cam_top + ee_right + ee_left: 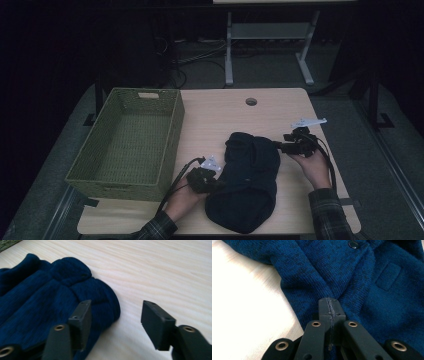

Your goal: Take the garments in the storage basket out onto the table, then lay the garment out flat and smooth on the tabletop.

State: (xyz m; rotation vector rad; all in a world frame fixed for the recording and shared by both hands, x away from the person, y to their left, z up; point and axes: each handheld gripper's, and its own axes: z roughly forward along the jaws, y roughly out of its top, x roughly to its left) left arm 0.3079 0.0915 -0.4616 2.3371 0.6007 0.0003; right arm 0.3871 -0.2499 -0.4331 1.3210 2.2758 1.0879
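Observation:
A dark blue knit cardigan (pixel 250 180) lies bundled on the light wooden table (pixel 215 115), near its front edge. My left gripper (pixel 218 183) sits at the cardigan's left edge. In the left gripper view its jaws (pixel 329 302) are pressed together, and creases in the knit (pixel 362 277) run to their tips; a dark button (pixel 353 243) shows farther up. My right gripper (pixel 278 146) is at the cardigan's upper right edge. It stands open (pixel 116 308), one jaw over the rolled knit edge (pixel 100 297), the other over bare wood.
A green woven basket (pixel 172 135) stands on the table's left side, its inside bare. A round cable hole (pixel 251 101) is near the table's far edge. Behind the table are white frame legs (pixel 229 50) and cables on a dark floor.

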